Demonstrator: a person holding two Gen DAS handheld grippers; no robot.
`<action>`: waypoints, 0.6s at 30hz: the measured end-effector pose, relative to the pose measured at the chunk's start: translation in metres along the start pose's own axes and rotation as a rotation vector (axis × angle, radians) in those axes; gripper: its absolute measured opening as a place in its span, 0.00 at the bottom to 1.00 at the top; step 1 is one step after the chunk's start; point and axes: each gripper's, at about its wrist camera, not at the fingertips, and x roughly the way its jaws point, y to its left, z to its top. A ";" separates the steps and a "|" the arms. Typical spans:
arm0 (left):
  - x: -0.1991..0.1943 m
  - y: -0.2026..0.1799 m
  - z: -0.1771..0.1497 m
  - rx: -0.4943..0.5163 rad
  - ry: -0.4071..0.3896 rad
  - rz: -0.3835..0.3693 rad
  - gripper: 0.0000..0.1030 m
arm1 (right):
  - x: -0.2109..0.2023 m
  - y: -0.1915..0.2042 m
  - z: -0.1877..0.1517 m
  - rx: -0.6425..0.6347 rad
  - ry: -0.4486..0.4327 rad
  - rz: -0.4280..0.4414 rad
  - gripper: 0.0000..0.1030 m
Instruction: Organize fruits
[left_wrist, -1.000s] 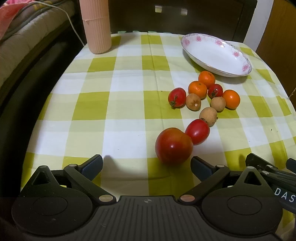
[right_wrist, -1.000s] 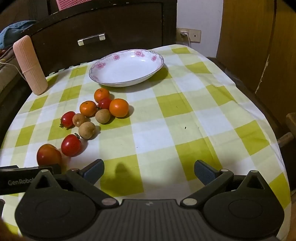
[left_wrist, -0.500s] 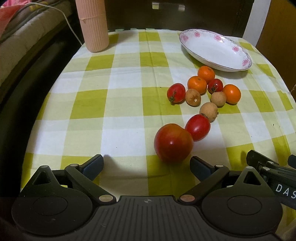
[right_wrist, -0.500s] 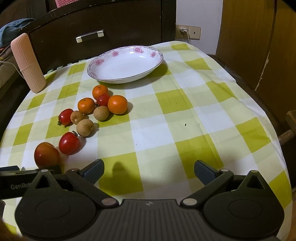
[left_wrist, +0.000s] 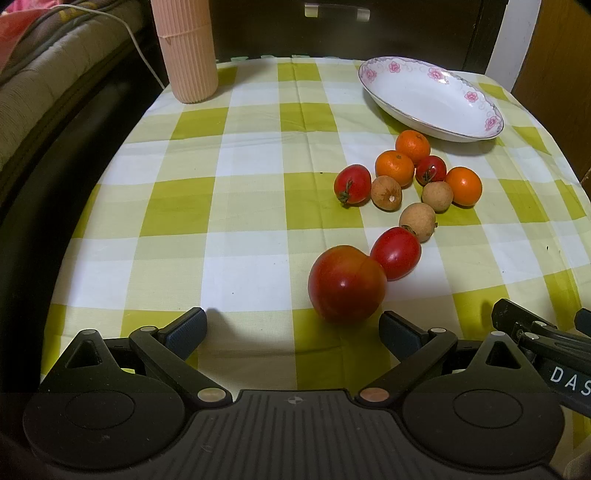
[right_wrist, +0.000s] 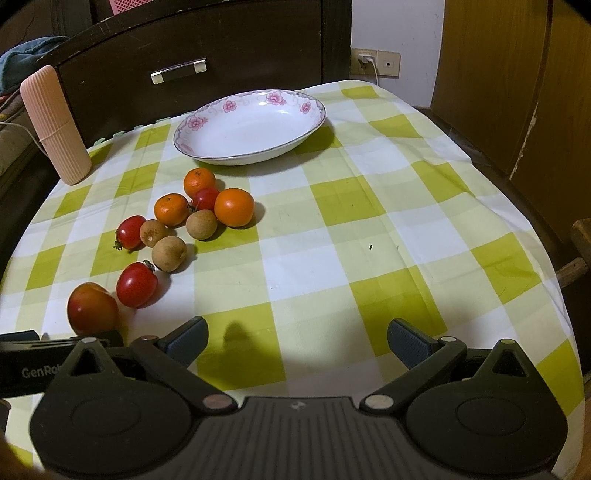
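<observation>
A big red tomato (left_wrist: 347, 284) lies on the checked cloth just ahead of my left gripper (left_wrist: 293, 326), close to its right finger; the gripper is open and holds nothing. Touching it is a small red tomato (left_wrist: 396, 253). Beyond lie brown longans (left_wrist: 417, 222), three small oranges (left_wrist: 394, 168) and more small tomatoes (left_wrist: 352, 183) in a cluster. A white flowered dish (left_wrist: 424, 96) stands empty at the back. My right gripper (right_wrist: 297, 338) is open over bare cloth, with the fruit cluster (right_wrist: 199, 214) to its front left and the dish (right_wrist: 251, 127) farther on.
A tall ribbed pink container (left_wrist: 186, 48) stands at the back left corner of the table. Dark wooden furniture (right_wrist: 192, 70) is behind the table. The cloth (right_wrist: 406, 229) right of the fruit is bare. The table drops off at the left and right edges.
Both grippers have edged forward and slightly lower toward the fruit, so the fruit and dish sit nearer in view. Nothing was grasped or moved.
</observation>
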 end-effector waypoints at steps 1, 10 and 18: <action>0.000 0.000 0.000 0.000 0.000 0.000 0.98 | 0.000 0.000 0.000 0.000 0.000 0.000 0.99; 0.000 0.000 0.000 -0.002 0.001 -0.001 0.98 | 0.000 0.000 0.000 0.001 0.002 0.001 0.99; 0.001 0.000 -0.001 -0.007 0.004 -0.004 0.97 | 0.001 0.000 0.000 0.002 0.002 0.001 0.99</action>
